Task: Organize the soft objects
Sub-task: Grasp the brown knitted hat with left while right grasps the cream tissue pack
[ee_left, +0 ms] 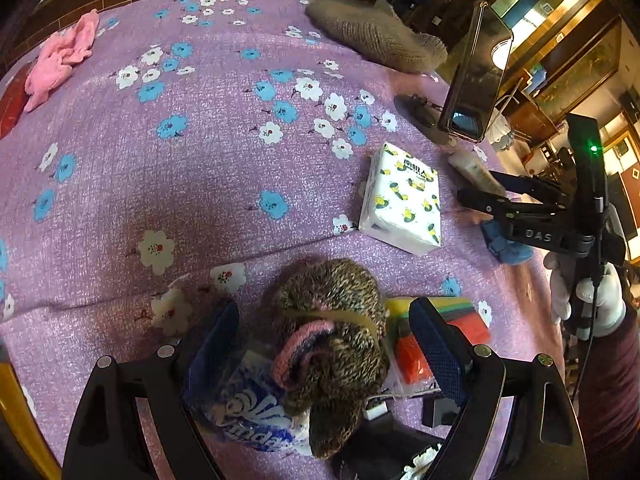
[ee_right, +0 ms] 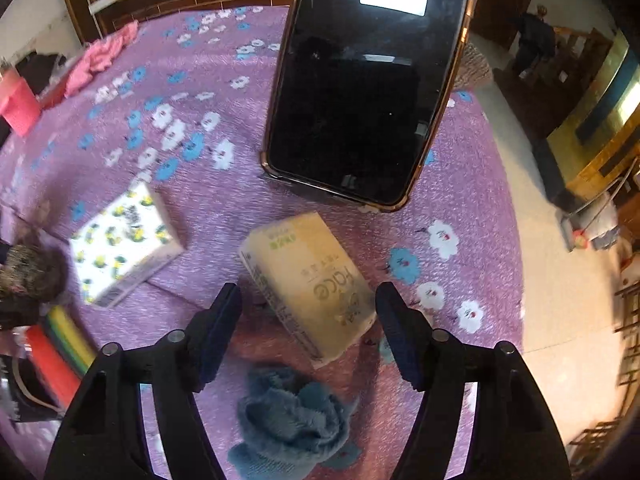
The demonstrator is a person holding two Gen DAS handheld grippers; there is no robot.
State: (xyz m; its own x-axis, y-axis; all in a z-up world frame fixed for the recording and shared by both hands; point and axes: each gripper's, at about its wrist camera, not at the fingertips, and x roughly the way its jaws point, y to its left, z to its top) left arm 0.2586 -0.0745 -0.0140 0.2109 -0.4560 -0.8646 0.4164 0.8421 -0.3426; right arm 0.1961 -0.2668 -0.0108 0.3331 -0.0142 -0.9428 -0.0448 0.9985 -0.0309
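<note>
Left wrist view: knitted hat (ee_left: 332, 344) at 6 o'clock, lying on tissue roll pack (ee_left: 244, 408); sponge stack (ee_left: 436, 332) just beside hat at 3 o'clock. Flowered tissue pack (ee_left: 404, 200) beyond hat toward 1 o'clock. Phone (ee_left: 476, 76) upright at 2 o'clock, on bedspread (ee_left: 160, 184). Crumpled cloth (ee_left: 60, 60) far at 10 o'clock.

Right wrist view: plain tissue pack (ee_right: 312, 284) at centre; fuzzy cloth (ee_right: 288, 420) at 6 o'clock, near it; phone (ee_right: 368, 80) behind at 12 o'clock; flowered tissue pack (ee_right: 124, 244) at 9 o'clock.

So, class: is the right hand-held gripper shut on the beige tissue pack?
No: the right hand-held gripper is open around the beige tissue pack.
</note>
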